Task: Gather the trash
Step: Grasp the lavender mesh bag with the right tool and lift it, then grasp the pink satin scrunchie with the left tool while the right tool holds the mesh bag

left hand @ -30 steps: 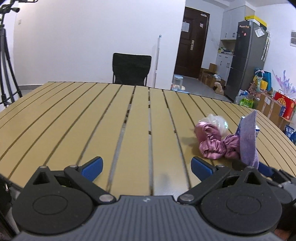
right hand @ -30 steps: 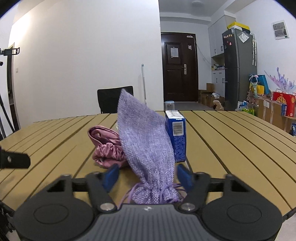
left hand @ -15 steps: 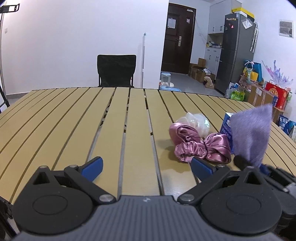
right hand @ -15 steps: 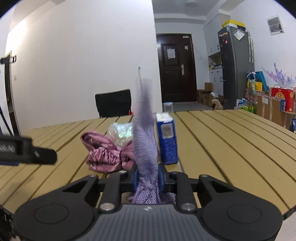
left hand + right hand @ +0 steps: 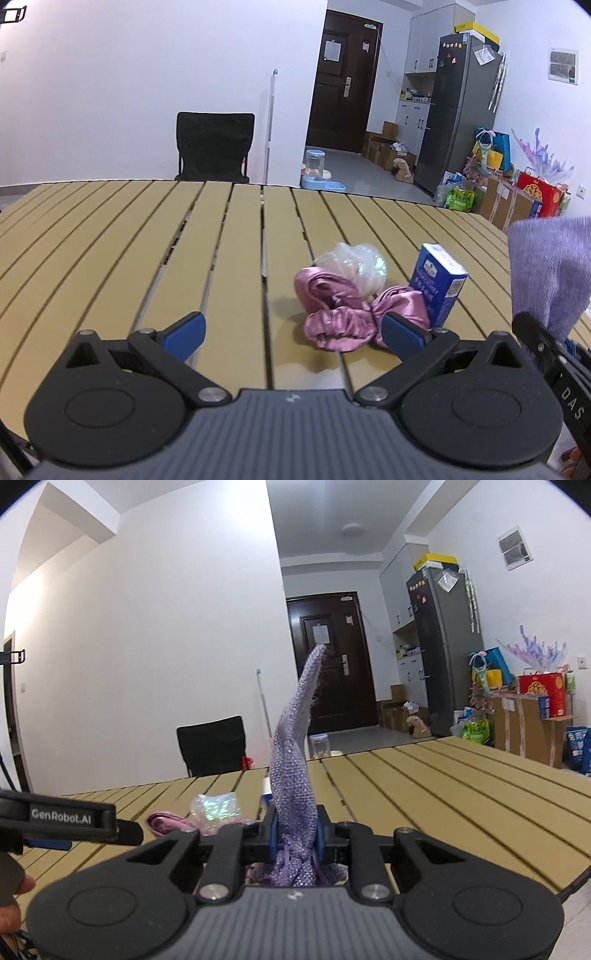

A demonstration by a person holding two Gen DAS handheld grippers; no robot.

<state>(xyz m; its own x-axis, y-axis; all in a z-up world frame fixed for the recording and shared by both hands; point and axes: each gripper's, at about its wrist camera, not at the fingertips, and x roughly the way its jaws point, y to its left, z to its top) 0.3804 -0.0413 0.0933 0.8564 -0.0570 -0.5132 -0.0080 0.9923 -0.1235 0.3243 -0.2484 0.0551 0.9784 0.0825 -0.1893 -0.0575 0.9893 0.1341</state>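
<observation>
My right gripper (image 5: pixel 295 836) is shut on a lavender mesh drawstring pouch (image 5: pixel 295 775), which stands up between the pads above the table; the same pouch (image 5: pixel 546 269) shows at the right edge of the left wrist view. My left gripper (image 5: pixel 291 330) is open and empty, low over the slatted table (image 5: pixel 110 258). Just ahead of its right finger lie a pink satin scrunchie (image 5: pixel 340 314), a crumpled clear plastic wrapper (image 5: pixel 354 260) and an upright small blue carton (image 5: pixel 437 286). The wrapper (image 5: pixel 216 805) and scrunchie (image 5: pixel 166 819) also appear left of the pouch in the right wrist view.
A black chair (image 5: pixel 216 147) stands behind the table's far edge. A door, a grey fridge (image 5: pixel 458 110), boxes and bags fill the room's right side. A hand (image 5: pixel 11 897) holds the left gripper at the right wrist view's left edge.
The right gripper's jaws shut on the pouch and lifted it, its mouth now pinched. The left gripper shifted, so the scrunchie, wrapper and carton sit more central in its view.
</observation>
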